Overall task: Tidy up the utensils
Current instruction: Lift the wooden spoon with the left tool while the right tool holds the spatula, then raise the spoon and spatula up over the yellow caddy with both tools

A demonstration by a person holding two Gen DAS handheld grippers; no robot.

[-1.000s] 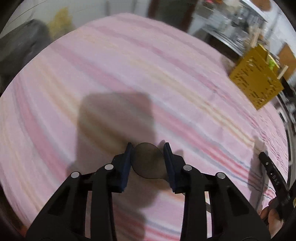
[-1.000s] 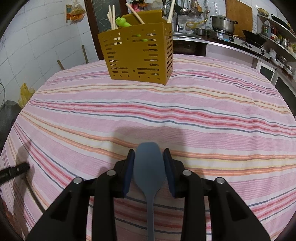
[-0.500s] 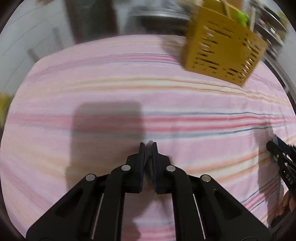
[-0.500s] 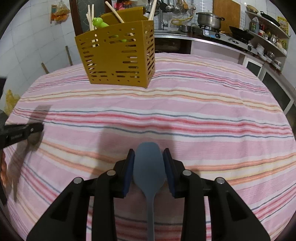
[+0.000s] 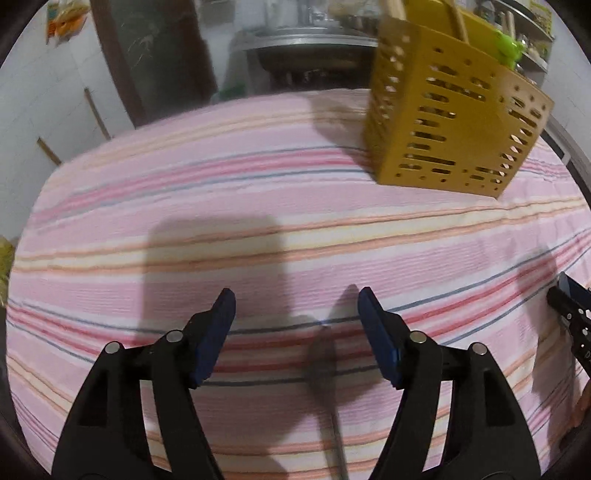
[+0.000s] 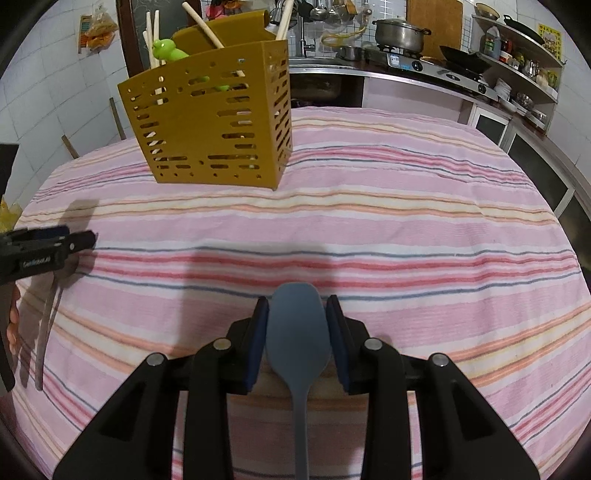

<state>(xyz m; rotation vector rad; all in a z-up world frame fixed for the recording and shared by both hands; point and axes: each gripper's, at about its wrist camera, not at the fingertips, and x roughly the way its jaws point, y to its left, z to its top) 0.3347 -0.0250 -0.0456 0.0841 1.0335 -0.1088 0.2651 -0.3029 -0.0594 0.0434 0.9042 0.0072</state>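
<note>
A mustard-yellow slotted utensil caddy (image 6: 210,133) stands at the far side of the striped table and holds wooden sticks and a green utensil; it also shows in the left wrist view (image 5: 450,125). My right gripper (image 6: 297,314) is shut on a blue-grey silicone spoon (image 6: 298,339), bowl forward, above the cloth. My left gripper (image 5: 295,306) is open and empty. A dark metal spoon (image 5: 325,373) lies on the cloth just below and between its fingers; it also shows in the right wrist view (image 6: 46,332).
A pink striped tablecloth (image 6: 406,221) covers the round table. Behind it run a kitchen counter with a stove and pot (image 6: 400,31) and shelves of dishes. The right gripper's tip shows at the right edge of the left wrist view (image 5: 570,314).
My left gripper held a dark spoon, swung right toward the caddy, then opened; the spoon now lies on the cloth. My right gripper moved closer to the caddy with the blue spoon.
</note>
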